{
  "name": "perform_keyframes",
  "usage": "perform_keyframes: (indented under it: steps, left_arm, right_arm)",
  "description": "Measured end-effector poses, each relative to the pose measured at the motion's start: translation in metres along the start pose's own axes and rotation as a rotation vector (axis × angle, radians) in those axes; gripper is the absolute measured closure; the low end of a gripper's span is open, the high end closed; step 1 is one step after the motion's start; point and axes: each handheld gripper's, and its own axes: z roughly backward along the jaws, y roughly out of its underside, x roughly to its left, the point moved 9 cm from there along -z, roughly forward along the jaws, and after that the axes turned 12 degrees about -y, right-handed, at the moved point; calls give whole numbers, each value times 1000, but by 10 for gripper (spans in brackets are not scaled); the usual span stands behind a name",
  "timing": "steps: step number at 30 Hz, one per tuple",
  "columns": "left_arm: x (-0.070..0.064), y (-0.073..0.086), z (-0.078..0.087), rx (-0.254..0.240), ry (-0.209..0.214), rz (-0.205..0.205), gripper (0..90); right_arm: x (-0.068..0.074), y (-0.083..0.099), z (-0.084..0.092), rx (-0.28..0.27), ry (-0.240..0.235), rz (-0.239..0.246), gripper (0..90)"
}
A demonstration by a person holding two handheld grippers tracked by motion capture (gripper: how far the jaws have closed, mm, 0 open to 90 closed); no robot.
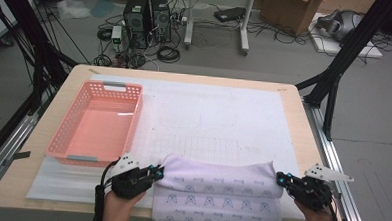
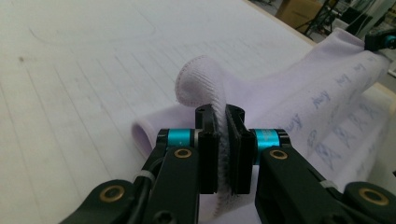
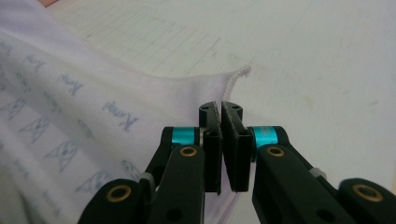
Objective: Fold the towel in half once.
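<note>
A pale lilac towel (image 1: 215,191) printed with small blue figures lies at the table's near edge, its far edge lifted into a fold. My left gripper (image 1: 157,173) is shut on the towel's left corner; in the left gripper view the hem (image 2: 222,135) is pinched between the two black jaws. My right gripper (image 1: 281,180) is shut on the right corner, and in the right gripper view the cloth (image 3: 154,102) runs into the closed jaws, with a frayed tip (image 3: 242,72) poking out beyond them. A hand holds each gripper at the bottom of the high view.
A pink plastic basket (image 1: 62,137), with nothing in it, stands at the left of the table. A white gridded mat (image 1: 218,116) covers most of the wooden tabletop (image 1: 294,102). Black frame posts stand beside the table at left and right.
</note>
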Motion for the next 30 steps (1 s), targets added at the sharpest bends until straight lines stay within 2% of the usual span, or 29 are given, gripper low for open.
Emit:
perform_keyframes:
  steps: [3,5,6,7,8,10,11,13,15,17,19,23,25,28,30]
  left_arm:
    - [-2,16,1,47,1,-5,830]
    - [0,24,-1,79,-9,-3,772]
    - [2,26,-3,91,-17,4,708]
    - [5,26,-5,97,-22,23,633]
    - [8,25,-7,100,-29,30,563]
    - [12,21,-11,96,-45,37,451]
    - [15,19,-14,95,-56,28,430]
    - [19,15,-21,99,-65,45,404]
    - [20,13,-27,119,-49,61,396]
    - [20,11,-30,122,-23,89,383]
    - [21,5,-26,96,-9,97,380]
    - [22,6,-25,115,-5,88,380]
    - [21,9,-28,128,4,88,376]
    - [16,11,-30,143,5,71,369]
    - [13,15,-34,161,-11,42,370]
  right_arm:
    - [2,20,-3,56,3,-25,867]
    - [0,31,-8,95,10,-37,860]
    - [-3,34,-9,108,25,-35,824]
    - [-5,38,-11,123,35,-47,726]
    - [-8,39,-13,126,46,-61,637]
    - [-13,36,-14,106,51,-87,595]
    - [-14,34,-15,96,55,-89,556]
    - [-17,29,-17,86,69,-84,523]
    - [-20,27,-24,97,76,-90,492]
    - [-23,29,-32,122,78,-84,491]
    - [-25,33,-38,140,86,-85,509]
    - [-27,34,-35,126,83,-85,646]
    - [-24,35,-35,121,32,-105,800]
    - [-20,35,-36,127,41,-77,820]
    - [-20,35,-36,127,38,-75,824]
